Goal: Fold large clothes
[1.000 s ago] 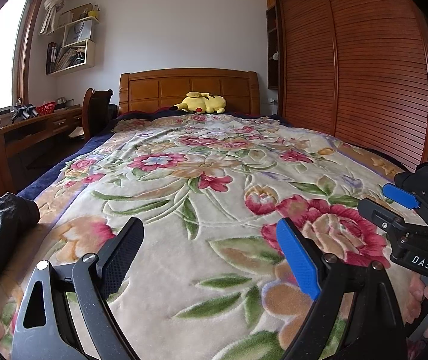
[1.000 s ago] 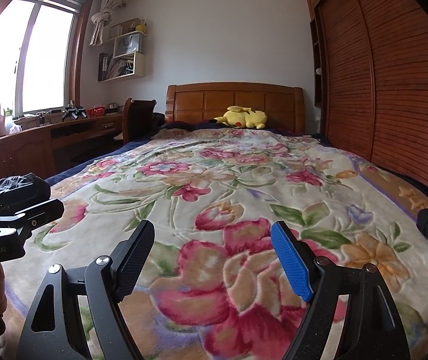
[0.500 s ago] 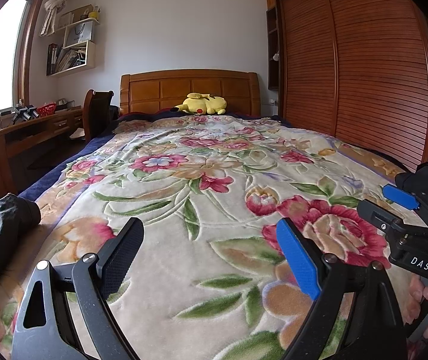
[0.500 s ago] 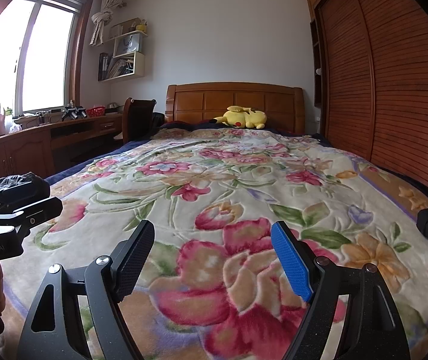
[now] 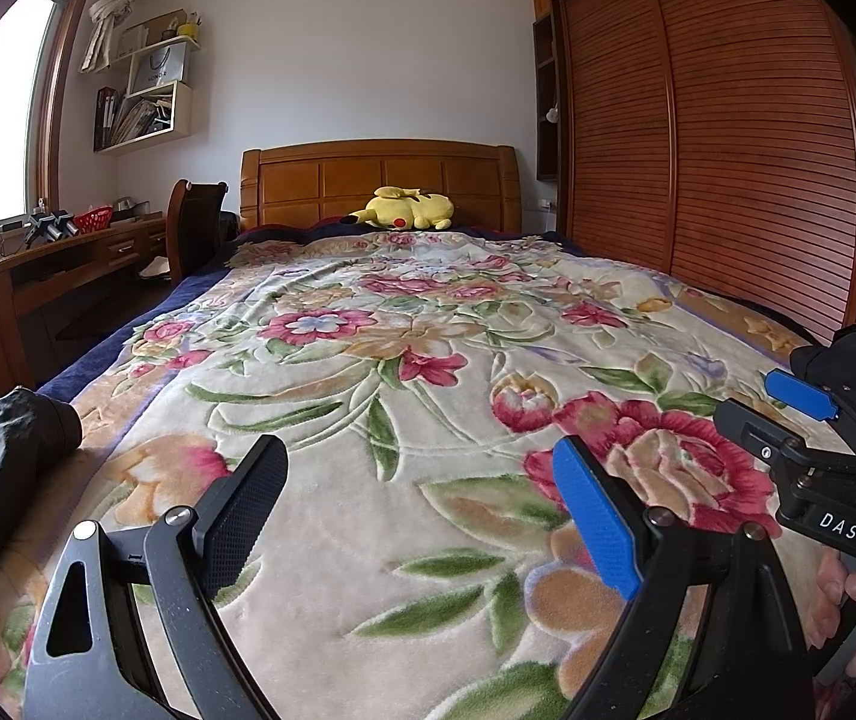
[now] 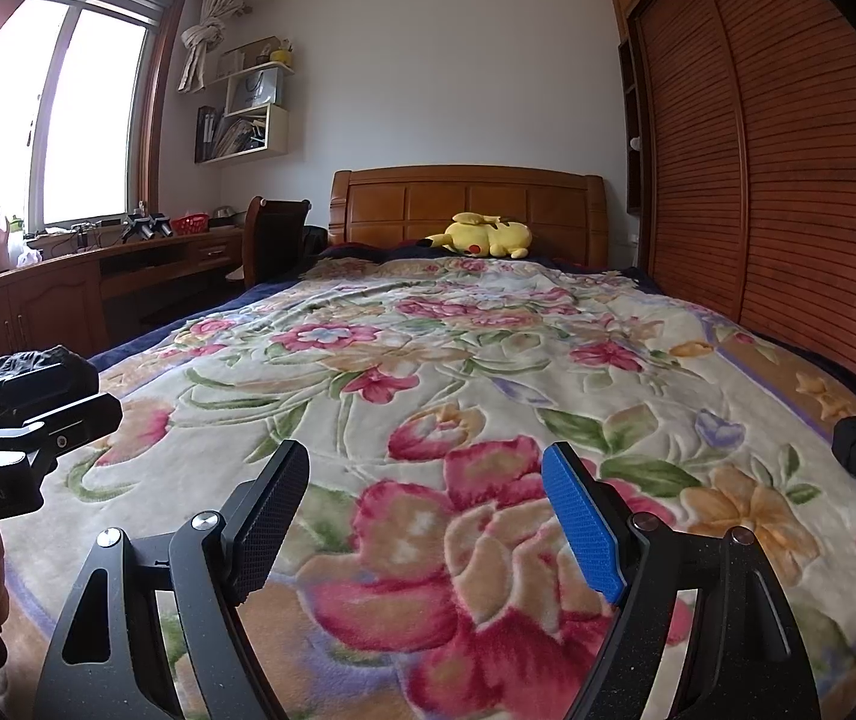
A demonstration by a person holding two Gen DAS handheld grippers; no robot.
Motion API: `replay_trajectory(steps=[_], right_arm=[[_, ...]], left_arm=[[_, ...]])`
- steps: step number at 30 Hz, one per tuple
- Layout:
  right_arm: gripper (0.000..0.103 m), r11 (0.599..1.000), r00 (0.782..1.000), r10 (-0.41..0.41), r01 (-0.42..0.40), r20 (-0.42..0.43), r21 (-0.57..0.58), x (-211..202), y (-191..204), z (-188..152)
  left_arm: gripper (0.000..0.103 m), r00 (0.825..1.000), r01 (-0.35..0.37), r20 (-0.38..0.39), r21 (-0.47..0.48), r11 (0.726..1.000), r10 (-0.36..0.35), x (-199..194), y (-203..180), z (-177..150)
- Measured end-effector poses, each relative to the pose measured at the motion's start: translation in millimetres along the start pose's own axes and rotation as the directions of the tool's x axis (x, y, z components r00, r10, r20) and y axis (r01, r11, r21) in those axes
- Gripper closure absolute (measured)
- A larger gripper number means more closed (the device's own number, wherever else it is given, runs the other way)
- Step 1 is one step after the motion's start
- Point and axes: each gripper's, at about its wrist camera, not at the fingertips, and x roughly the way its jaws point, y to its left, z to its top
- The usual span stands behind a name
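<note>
in the left wrist view, the left gripper (image 5: 419, 501) is hovering wide open over the floral blanket (image 5: 404, 360), gripping nothing. one dark garment (image 5: 2, 456) is lying bunched at the blanket's left edge, its long axis unclear. the right gripper (image 5: 812, 420) is showing at right; whether it is open cannot be told here.

in the right wrist view, the right gripper (image 6: 425, 510) is gaping wide, empty. one yellow plush (image 6: 485, 235) is lying by the headboard (image 6: 470, 204).

Daylight glares white through the window (image 6: 20, 120) at left; fisheye bending curves the edges, corners dark.
</note>
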Motion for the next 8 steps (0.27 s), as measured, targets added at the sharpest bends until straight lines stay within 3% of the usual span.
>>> replay_trajectory(steps=[8], right_arm=[[0.021,1.000,1.000,0.002,-0.002,0.002,0.001,0.3,-1.9,-0.7]], left_arm=[[0.012,1.000,0.001,0.000,-0.001,1.000,-0.001,0.2,-0.1,-0.3]])
